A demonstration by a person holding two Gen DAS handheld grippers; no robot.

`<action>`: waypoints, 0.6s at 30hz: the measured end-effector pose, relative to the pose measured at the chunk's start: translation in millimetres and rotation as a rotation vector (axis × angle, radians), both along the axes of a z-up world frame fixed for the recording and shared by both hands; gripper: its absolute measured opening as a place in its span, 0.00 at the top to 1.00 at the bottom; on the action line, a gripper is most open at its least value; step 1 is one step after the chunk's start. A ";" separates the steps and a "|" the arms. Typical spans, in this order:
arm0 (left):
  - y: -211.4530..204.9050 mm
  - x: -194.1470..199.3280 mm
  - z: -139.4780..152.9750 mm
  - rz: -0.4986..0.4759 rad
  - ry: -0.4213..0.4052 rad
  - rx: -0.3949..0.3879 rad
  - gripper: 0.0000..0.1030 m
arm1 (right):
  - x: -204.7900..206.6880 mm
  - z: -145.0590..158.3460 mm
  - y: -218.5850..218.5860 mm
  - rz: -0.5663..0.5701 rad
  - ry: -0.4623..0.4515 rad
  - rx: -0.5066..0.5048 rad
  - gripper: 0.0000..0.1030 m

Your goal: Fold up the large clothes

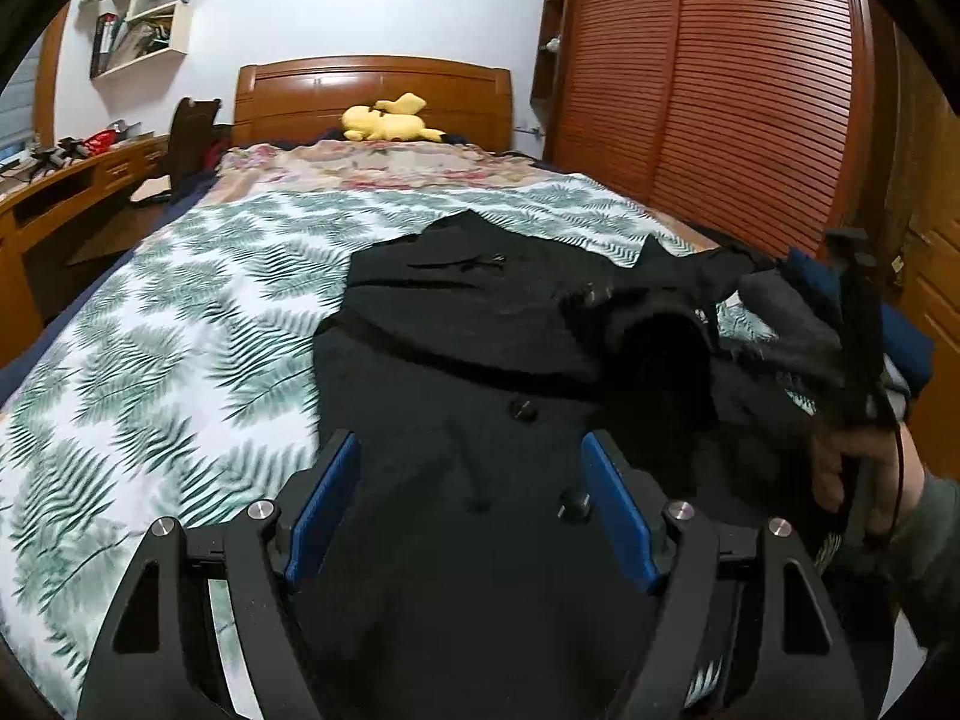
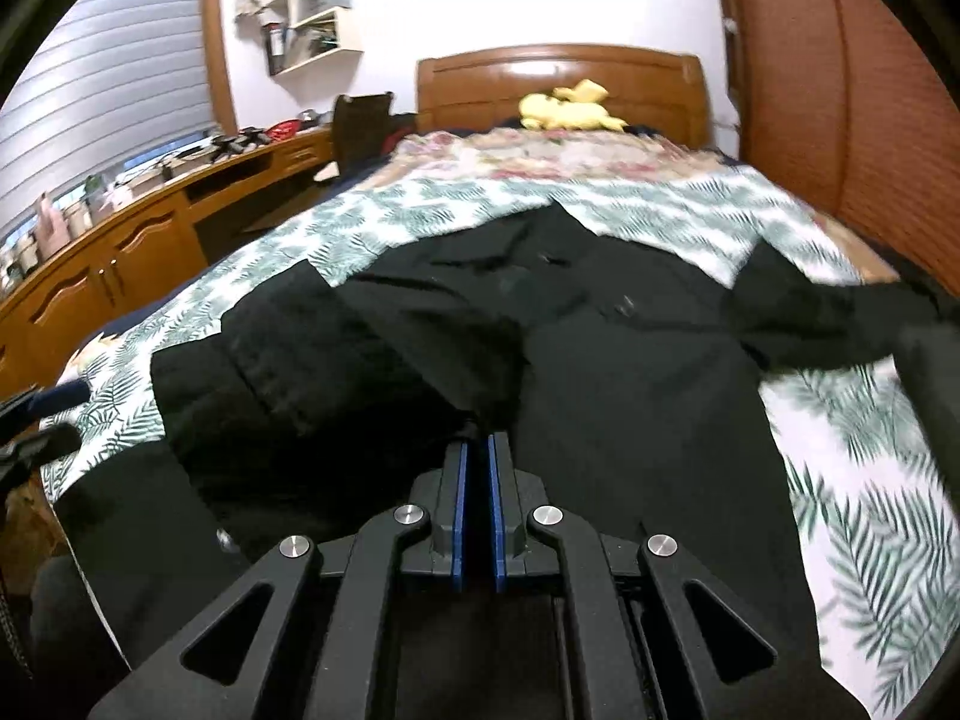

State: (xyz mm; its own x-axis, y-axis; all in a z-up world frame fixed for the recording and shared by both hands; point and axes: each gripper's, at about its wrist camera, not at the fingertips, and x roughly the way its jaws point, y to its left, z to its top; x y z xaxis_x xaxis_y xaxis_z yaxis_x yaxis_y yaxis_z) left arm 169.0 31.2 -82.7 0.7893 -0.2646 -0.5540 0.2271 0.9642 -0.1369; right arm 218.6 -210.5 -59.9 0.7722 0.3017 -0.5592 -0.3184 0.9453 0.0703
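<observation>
A large black coat [image 1: 456, 324] with buttons lies spread on the fern-print bedspread [image 1: 180, 312]. My left gripper [image 1: 471, 450] is open just above the coat's near part, holding nothing. My right gripper [image 2: 477, 450] is shut on a fold of the black coat [image 2: 600, 372] and lifts it. In the left wrist view the right gripper [image 1: 858, 300] shows at the right, with a sleeve opening [image 1: 666, 354] hanging from it. The coat also fills the middle of the right wrist view.
The wooden headboard [image 1: 372, 90] has a yellow plush toy [image 1: 390, 120] in front of it. A slatted wooden wardrobe [image 1: 720, 90] stands on the right. A wooden desk [image 2: 120, 264] with clutter runs along the left. Wall shelves [image 1: 144, 18] hang above.
</observation>
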 end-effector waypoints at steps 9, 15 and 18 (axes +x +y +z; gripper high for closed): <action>-8.9 53.0 -8.5 0.002 -0.018 -0.006 0.26 | -16.2 9.6 2.9 -0.032 0.036 -0.007 0.87; -2.6 64.4 -24.8 0.013 -0.025 0.030 0.26 | -35.3 14.2 16.7 -0.001 0.006 -0.021 0.69; -1.1 69.1 -31.4 0.009 -0.009 0.024 0.26 | -43.8 11.8 30.4 0.047 0.004 -0.020 0.66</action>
State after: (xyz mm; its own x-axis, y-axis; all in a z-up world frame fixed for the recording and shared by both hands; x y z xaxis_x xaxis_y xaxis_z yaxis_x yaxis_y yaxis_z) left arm 238.1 30.1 -114.0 0.7964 -0.2441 -0.5533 0.2196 0.9692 -0.1115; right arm 174.8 -180.1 -48.1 0.7554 0.3264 -0.5682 -0.3622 0.9306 0.0529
